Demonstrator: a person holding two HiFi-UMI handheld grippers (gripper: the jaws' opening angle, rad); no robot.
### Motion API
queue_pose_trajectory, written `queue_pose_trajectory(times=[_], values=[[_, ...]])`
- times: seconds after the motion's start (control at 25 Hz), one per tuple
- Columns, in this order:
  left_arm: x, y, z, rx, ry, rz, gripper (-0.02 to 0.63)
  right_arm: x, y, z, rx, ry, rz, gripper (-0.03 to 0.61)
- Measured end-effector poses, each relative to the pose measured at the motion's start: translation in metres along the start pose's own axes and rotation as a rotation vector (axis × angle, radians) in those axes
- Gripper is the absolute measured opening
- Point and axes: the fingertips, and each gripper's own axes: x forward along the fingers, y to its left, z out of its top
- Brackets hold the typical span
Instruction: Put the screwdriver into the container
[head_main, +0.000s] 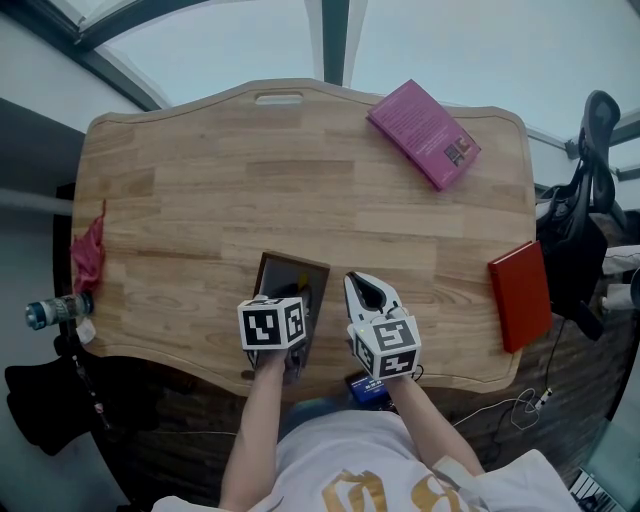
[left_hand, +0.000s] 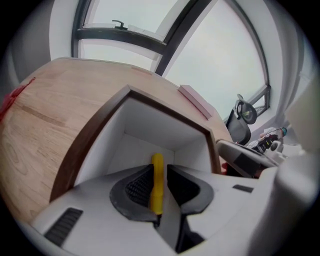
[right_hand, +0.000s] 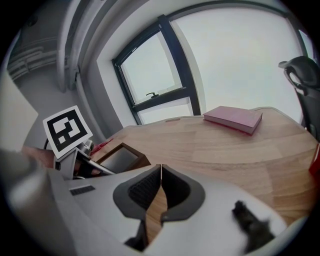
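The yellow-handled screwdriver (left_hand: 157, 182) stands between the jaws of my left gripper (left_hand: 159, 176), its handle pointing down into the container (left_hand: 150, 125), a dark-brown-rimmed box with white inner walls. The handle rests against the left pad, and a thin gap shows on the right, so the jaws are open around it. In the head view this gripper (head_main: 297, 305) hovers over the near end of the container (head_main: 290, 272). My right gripper (head_main: 368, 290) lies just right of the box, shut and empty, its pads (right_hand: 150, 187) meeting at the tips.
The wooden table (head_main: 200, 190) carries a pink book (head_main: 423, 133) at the far right and a red book (head_main: 520, 295) at the right edge. A red cloth (head_main: 88, 252) hangs at the left edge, with a bottle (head_main: 55, 310) below it. A black chair (head_main: 590, 200) stands at the right.
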Motion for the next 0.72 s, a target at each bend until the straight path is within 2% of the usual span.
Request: queue_pose_trajectory(times=[0.28,0.6,0.72], values=[[-0.015,-0.001,0.010,0.042,-0.071,0.007,0.029,-0.004,0.007,0.005,-0.019,-0.017,-0.003,0.032],[-0.041,-0.019,0.031,0.136,-0.224,-0.070,0.020,-0.015,0.015,0.015,-0.020,-0.059,-0.010,0.032],[-0.047,-0.019,0.030,0.116,-0.236,-0.083,0.014,-0.021,0.017,0.017,-0.023,-0.069,-0.012,0.032]])
